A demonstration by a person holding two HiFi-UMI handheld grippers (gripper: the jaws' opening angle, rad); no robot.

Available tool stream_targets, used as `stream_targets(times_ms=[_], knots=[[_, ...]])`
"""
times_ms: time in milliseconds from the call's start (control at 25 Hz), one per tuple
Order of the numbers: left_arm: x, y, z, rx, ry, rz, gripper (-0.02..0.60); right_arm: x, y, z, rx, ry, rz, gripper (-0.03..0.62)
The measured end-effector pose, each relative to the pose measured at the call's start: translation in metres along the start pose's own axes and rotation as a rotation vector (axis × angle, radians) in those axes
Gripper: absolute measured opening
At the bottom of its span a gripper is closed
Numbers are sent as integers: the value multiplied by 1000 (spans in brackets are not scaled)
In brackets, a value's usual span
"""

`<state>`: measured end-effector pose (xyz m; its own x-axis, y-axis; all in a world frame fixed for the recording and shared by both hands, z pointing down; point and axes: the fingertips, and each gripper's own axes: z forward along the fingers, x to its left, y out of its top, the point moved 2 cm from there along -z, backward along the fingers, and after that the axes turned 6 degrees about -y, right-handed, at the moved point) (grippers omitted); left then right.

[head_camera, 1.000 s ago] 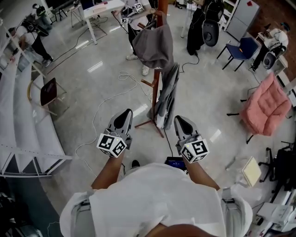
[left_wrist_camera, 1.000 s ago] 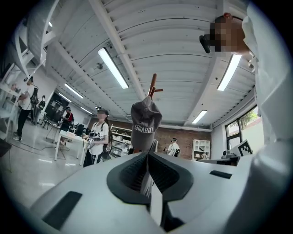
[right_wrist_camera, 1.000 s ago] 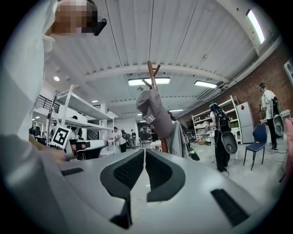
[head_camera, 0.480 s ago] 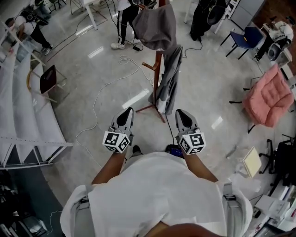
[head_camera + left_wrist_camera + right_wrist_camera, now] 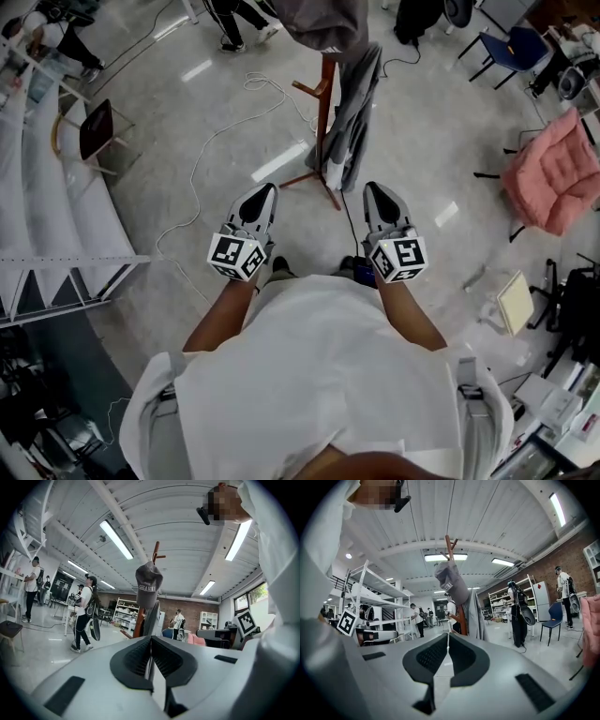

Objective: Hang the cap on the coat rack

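A grey cap (image 5: 323, 23) hangs at the top of the wooden coat rack (image 5: 325, 103); the head view's upper edge cuts it off. It also shows in the left gripper view as the grey cap (image 5: 148, 585) with lettering, and in the right gripper view as the cap (image 5: 450, 583) on the rack's peg. A grey garment (image 5: 352, 117) hangs lower on the same rack. My left gripper (image 5: 262, 194) and right gripper (image 5: 375, 192) are held side by side near my body, short of the rack. Both are shut with nothing in them.
A white cable (image 5: 202, 159) loops across the floor left of the rack's feet. White shelving (image 5: 47, 234) and a small dark chair (image 5: 94, 136) stand at the left. A pink cushioned chair (image 5: 553, 173) and a blue chair (image 5: 520, 47) stand at the right. A person (image 5: 84, 613) stands beyond the rack.
The rack and cap have slid toward the head view's top edge, farther from my grippers. Both grippers stay shut, empty and side by side.
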<state>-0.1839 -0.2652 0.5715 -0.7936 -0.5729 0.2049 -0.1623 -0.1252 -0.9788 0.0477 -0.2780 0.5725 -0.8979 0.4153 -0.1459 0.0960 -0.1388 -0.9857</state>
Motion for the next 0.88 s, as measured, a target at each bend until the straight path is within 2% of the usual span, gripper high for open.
stream_targets(times_ms=[880], knots=[[2,-6,-7,5,-14,-41,17,-7,8,-3,-7,17,-12,25]])
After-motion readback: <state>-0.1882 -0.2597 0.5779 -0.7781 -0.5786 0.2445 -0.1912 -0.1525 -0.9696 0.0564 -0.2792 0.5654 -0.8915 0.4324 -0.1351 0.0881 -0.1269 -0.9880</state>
